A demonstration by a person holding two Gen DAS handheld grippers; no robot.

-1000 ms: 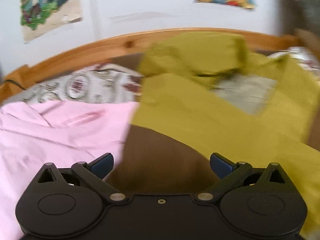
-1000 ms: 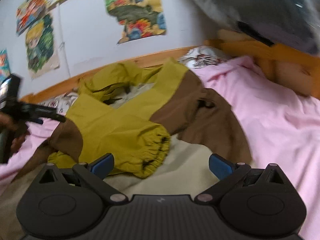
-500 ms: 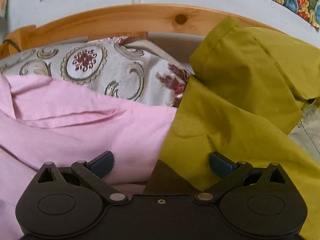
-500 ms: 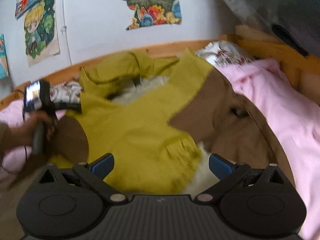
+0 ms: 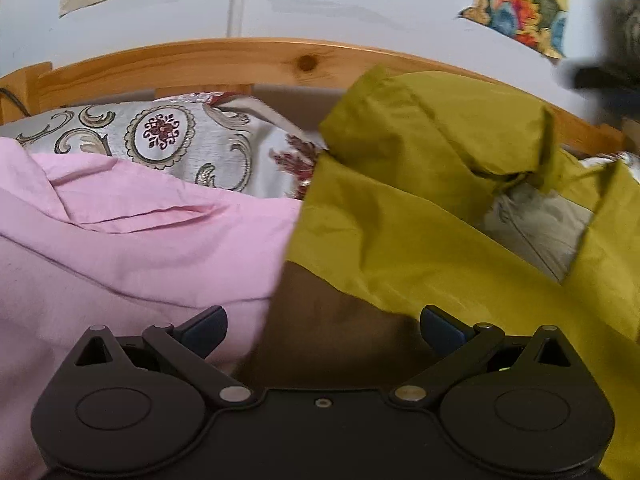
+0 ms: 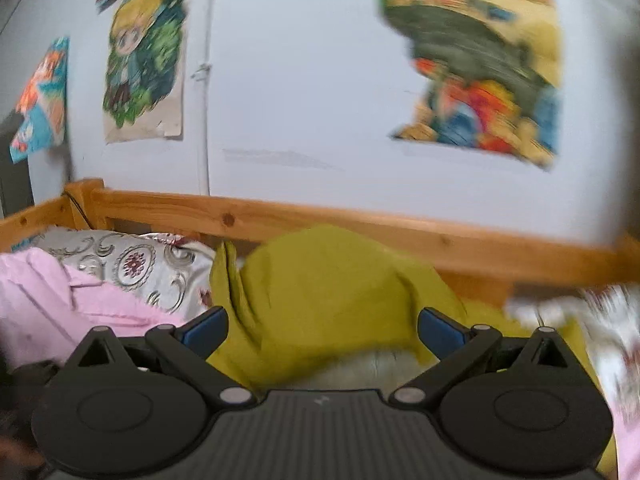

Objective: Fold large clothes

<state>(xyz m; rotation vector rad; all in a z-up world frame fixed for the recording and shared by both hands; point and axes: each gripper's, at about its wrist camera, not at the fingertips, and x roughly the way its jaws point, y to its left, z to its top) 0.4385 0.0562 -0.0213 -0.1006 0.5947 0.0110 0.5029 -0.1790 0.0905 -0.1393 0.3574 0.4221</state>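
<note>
A large olive-yellow jacket (image 5: 420, 240) with brown panels (image 5: 332, 336) and a pale grey lining (image 5: 536, 232) lies spread on a bed with a pink sheet (image 5: 120, 256). My left gripper (image 5: 322, 326) is open and empty, low over the brown panel at the jacket's left edge. My right gripper (image 6: 322, 328) is open and empty, close over the jacket's hood (image 6: 328, 292) near the headboard; this view is blurred.
A wooden bed rail (image 5: 240, 64) runs along the far side below a white wall with posters (image 6: 140, 60). A patterned pillow (image 5: 168, 140) lies at the back left, also in the right wrist view (image 6: 132, 264). Pink sheet lies left of the jacket.
My right gripper has swung forward and up toward the hood and wall. My left gripper has pulled back slightly, so the brown panel shows between its fingers again.
</note>
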